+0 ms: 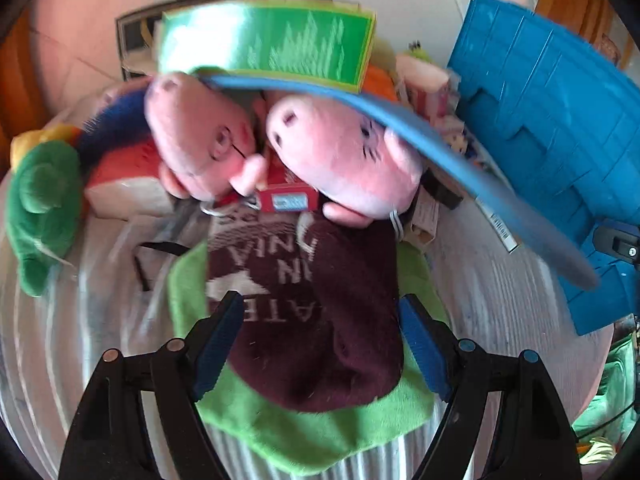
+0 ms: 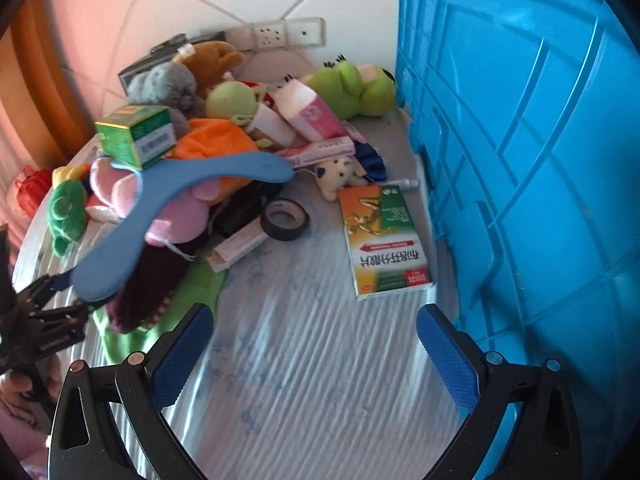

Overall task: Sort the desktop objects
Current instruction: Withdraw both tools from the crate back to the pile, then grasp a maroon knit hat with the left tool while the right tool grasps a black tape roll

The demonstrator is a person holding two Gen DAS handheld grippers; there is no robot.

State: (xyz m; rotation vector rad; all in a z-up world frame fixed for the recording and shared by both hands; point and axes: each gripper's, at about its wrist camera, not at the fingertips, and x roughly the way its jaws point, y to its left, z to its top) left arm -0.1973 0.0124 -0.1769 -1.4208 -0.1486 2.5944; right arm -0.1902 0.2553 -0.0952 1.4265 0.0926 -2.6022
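Your left tool (image 1: 320, 344) hangs released over the maroon plush (image 1: 316, 320), its blue pads apart on either side of that toy with nothing gripped between them. The maroon plush (white lettering on its front) lies on a bright green cloth (image 1: 320, 432), which lies on the striped covering of the desk (image 1: 500, 320).

Beyond it, deeper into the pile, two pink pig plushes (image 1: 280, 140) lie head to head, and a small red box (image 1: 286, 200) shows just below them. A blue boomerang-shaped piece (image 1: 440, 140) arches over the pigs, and a green carton (image 1: 268, 44) rests on top of it. A green plush (image 1: 40, 208) sits at the pile's left side, toward the desk's left edge.

Your right tool (image 2: 316, 352) is likewise released, jaws wide, above a bare stretch of the desk with nothing between its pads. Just ahead of it an orange-and-green medicine box (image 2: 384, 236) lies flat, close beside the wall of the blue crate (image 2: 540, 160) that stands along the desk's right edge. A roll of black tape (image 2: 285, 220) lies to the box's left at the foot of the pile, and a frog plush (image 2: 352, 88) lies toward the far edge next to the crate. Your left tool is visible at the left edge of the right wrist view.
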